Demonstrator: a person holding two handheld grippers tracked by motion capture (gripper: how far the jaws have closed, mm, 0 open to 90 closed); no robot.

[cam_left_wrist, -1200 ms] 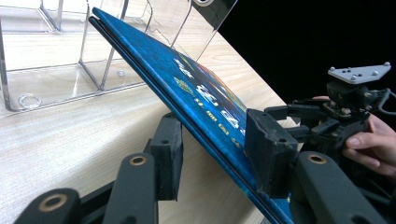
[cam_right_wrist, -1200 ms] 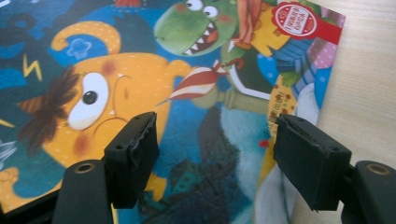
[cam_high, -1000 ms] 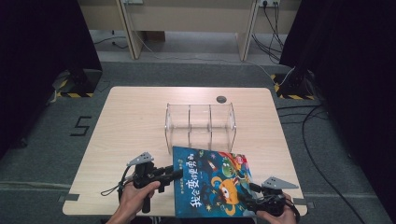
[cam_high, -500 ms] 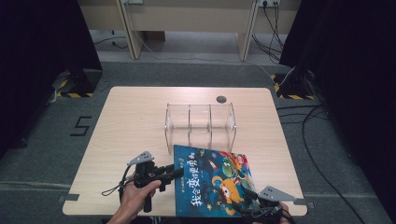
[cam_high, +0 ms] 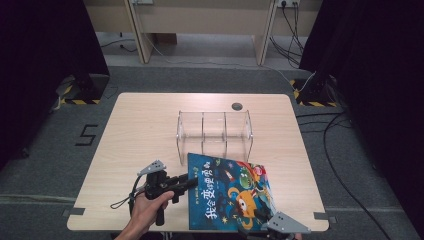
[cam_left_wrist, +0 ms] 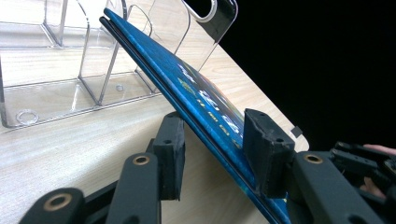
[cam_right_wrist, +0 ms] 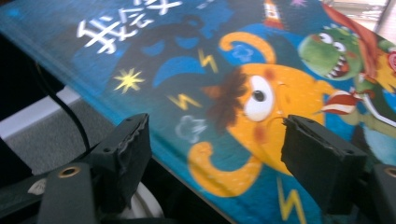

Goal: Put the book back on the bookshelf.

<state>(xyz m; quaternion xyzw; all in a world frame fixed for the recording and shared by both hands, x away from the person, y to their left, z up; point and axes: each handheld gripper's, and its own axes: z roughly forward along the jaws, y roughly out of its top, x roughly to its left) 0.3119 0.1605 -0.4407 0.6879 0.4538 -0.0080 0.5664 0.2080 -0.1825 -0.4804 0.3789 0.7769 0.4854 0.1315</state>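
left gripper (cam_high: 186,182) lower left of frame, fingers (cam_left_wrist: 169,154) clamped on the left edge of the picture book (cam_high: 227,195) | picture book at lower centre, tilted, raised off the tabletop (cam_high: 140,130), just in front of the clear organizer (cam_high: 214,131) | right gripper (cam_high: 265,224) bottom right, fingers (cam_right_wrist: 125,151) apart, by the book's near edge

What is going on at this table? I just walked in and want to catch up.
A person is working a blue picture book with two hand-held grippers. The left gripper has its jaws around the book's edge, tilting it up off the table. The right gripper is open, jaws spread over the cover. A clear acrylic rack stands just behind the book.
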